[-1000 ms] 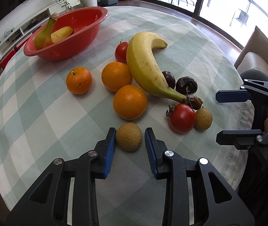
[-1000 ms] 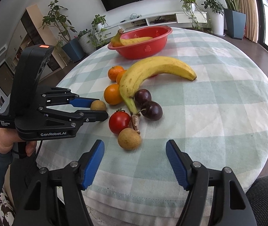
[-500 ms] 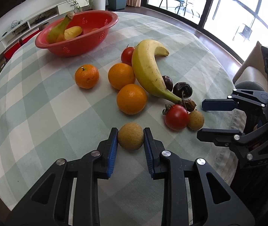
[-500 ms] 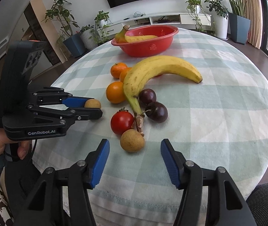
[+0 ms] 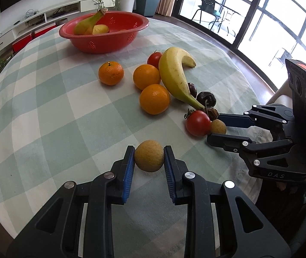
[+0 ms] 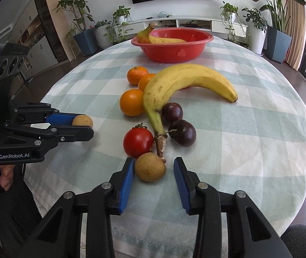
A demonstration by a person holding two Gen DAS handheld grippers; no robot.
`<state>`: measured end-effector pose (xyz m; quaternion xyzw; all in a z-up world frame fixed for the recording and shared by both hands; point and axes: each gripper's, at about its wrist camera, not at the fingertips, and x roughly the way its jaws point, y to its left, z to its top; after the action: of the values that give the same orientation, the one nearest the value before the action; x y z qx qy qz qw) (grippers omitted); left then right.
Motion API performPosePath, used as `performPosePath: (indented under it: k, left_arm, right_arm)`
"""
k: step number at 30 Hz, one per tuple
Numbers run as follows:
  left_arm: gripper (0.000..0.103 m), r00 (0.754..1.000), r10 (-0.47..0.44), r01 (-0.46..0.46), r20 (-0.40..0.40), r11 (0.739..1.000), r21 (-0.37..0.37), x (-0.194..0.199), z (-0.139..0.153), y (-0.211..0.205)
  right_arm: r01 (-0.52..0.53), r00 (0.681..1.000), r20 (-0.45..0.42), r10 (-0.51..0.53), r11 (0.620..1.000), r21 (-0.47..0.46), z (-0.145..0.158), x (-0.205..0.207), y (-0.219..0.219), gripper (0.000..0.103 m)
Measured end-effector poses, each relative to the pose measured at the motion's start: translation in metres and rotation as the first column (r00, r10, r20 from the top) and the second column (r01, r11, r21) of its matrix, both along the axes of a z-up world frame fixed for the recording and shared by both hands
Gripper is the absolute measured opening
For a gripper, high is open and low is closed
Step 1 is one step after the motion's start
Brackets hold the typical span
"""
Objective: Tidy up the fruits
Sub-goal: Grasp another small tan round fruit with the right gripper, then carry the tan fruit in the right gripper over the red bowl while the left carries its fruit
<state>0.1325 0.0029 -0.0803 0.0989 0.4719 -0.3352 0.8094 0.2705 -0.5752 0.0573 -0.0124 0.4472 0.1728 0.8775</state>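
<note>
My left gripper [image 5: 149, 157] is shut on a small round tan fruit [image 5: 149, 156], held just above the checked tablecloth; the right wrist view shows the same fruit [image 6: 82, 120] between its fingers. A second tan fruit [image 6: 150, 166] lies between the jaws of my right gripper [image 6: 154, 169], which are closing. The left pad is almost at the fruit and a gap remains at the right pad. This fruit [image 5: 218, 127] lies against a red tomato [image 6: 138, 142] and the stem of a large banana [image 6: 180, 79]. The red bowl [image 5: 105, 43] with bananas stands at the far side.
Three oranges [image 5: 154, 99] lie left of the banana, two dark plums [image 6: 182, 132] right of its stem, and a second tomato [image 5: 154, 57] behind it. The table's round edge is near both grippers. A hand [image 6: 4, 176] holds the left gripper's handle.
The right gripper's jaws have narrowed from wide apart to close around the second tan fruit. The left gripper has shifted across the table with its fruit, now facing the bowl more directly.
</note>
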Motion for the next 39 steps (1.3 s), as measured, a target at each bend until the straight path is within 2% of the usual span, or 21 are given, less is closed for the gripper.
performPosePath:
  k: [3, 11, 17, 23, 30, 39]
  left_arm:
    - [0.025, 1.000, 0.008, -0.008, -0.001, 1.000, -0.006, -0.001, 0.000, 0.002]
    - [0.025, 1.000, 0.018, -0.018, 0.000, 1.000, -0.017, -0.003, 0.001, 0.003]
    - [0.025, 0.999, 0.036, -0.036, 0.005, 0.999, -0.038, -0.005, 0.005, 0.008]
    - [0.025, 0.998, 0.057, -0.055, 0.030, 0.995, -0.085, 0.000, 0.024, 0.013]
    - [0.025, 0.991, 0.075, -0.062, 0.108, 0.991, -0.116, 0.030, 0.071, 0.008]
    - [0.025, 0.973, 0.066, -0.050, 0.222, 0.996, -0.077, 0.101, 0.122, -0.035]
  right_arm:
    - [-0.020, 1.000, 0.005, 0.020, 1.000, -0.021, 0.000, -0.002, 0.003, 0.032]
    - [-0.020, 1.000, 0.005, 0.020, 1.000, -0.023, 0.001, -0.005, 0.002, 0.031]
    - [-0.003, 1.000, 0.005, 0.003, 0.999, 0.033, 0.014, -0.011, -0.009, 0.031]
    - [0.025, 0.999, 0.025, -0.027, 0.995, 0.092, 0.033, -0.007, -0.027, 0.031]
    - [0.060, 0.993, 0.098, -0.072, 0.991, 0.119, 0.070, 0.028, -0.058, 0.031]
    - [0.032, 0.983, 0.176, -0.056, 0.990, 0.135, 0.115, 0.110, -0.065, 0.031]
